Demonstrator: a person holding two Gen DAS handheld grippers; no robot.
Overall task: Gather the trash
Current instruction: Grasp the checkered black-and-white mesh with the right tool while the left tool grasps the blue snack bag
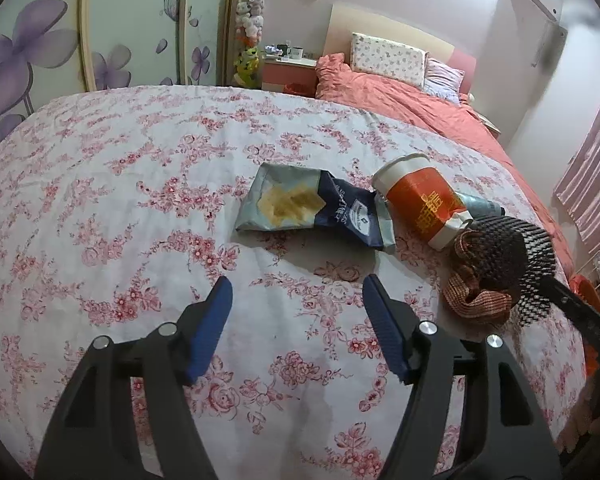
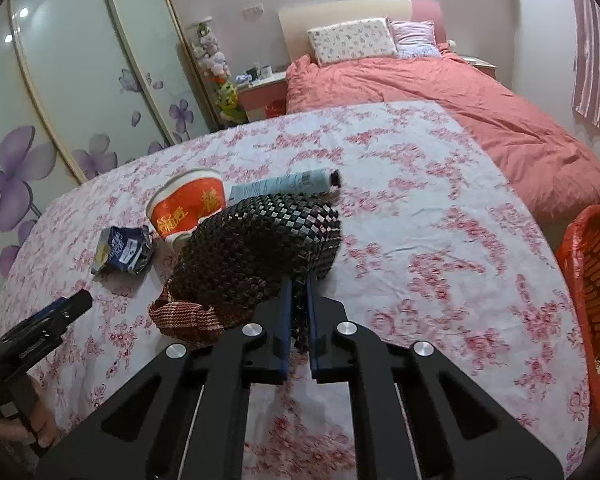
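Trash lies on the floral sheet (image 1: 132, 208): a blue-grey snack bag (image 1: 296, 204) (image 2: 122, 250), a tipped orange paper cup (image 1: 420, 196) (image 2: 190, 204), and a pale blue tube (image 2: 284, 184) behind the cup. My left gripper (image 1: 297, 280) hovers open just in front of the snack bag, nothing between its fingers. My right gripper (image 2: 299, 284) is shut on the edge of a black mesh net (image 2: 260, 248) (image 1: 504, 256), which stands bunched up to the right of the cup. A brown-orange mesh net (image 2: 184, 316) (image 1: 476, 300) lies crumpled beneath the black one.
An orange basket (image 2: 592, 280) stands off the bed's right edge. A salmon duvet (image 2: 480, 112) and pillows lie at the far end. Sliding wardrobe doors with purple flowers (image 1: 40, 48) run along the left. A hand holds the left gripper's handle (image 2: 40, 420).
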